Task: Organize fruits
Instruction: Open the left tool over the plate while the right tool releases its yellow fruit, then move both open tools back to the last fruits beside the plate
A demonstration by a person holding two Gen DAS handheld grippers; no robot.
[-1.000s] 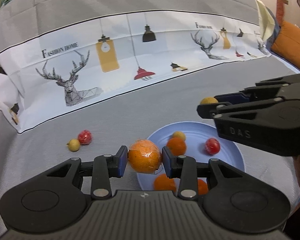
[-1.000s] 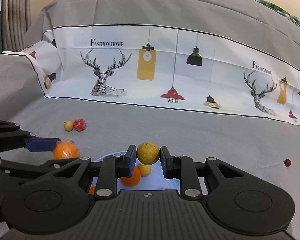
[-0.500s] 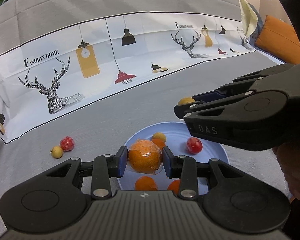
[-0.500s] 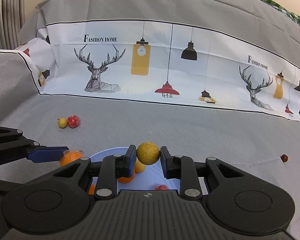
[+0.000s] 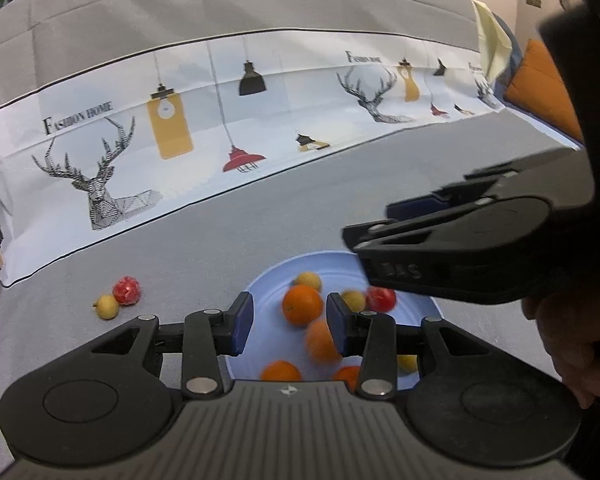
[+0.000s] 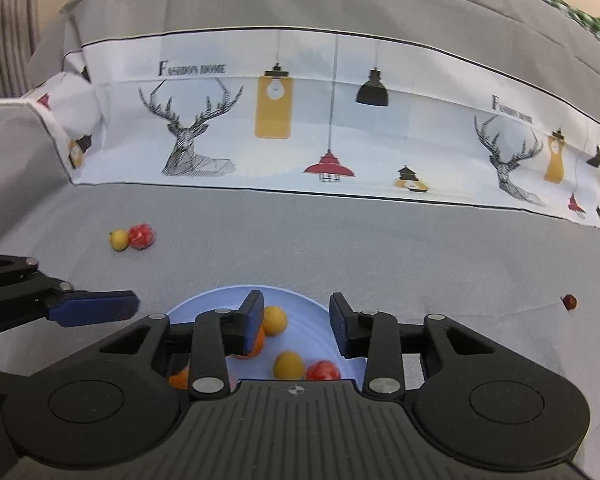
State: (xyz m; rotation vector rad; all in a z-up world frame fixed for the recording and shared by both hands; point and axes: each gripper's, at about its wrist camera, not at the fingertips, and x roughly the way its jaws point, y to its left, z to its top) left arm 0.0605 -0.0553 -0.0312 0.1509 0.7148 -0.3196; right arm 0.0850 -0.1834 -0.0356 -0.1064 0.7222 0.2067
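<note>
Both tools are hanging over the blue plate (image 5: 260, 292), which is lying on a grey cloth-covered surface; whether that surface is a counter, a sofa or a bed is hard to tell, and its edges are cut off in both views. The left tool (image 5: 290, 322) is standing open, its jaws having just been widening, and nothing is pressed between the blue pads. A blurred orange (image 5: 320, 340) is showing right by the right-hand pad, partly hidden behind it; whether it is touching the pad or already resting on the plate cannot be made out. The right tool (image 6: 296, 322) is also standing open, its jaws having just been spreading, with nothing between them. Below that gap, a yellow fruit (image 6: 288, 365) and a red fruit (image 6: 323, 370) are lying on the plate, their lower parts cut off by the tool body. More oranges and yellow fruits on the plate are half covered by the fingers and housings, so their count is uncertain. Well to the left of the plate, a small yellow fruit (image 6: 119, 239) and a red wrapped fruit (image 6: 142, 236) are sitting touching each other on the cloth. Far to the right, a tiny dark red thing (image 6: 569, 301) is too small to identify.
</note>
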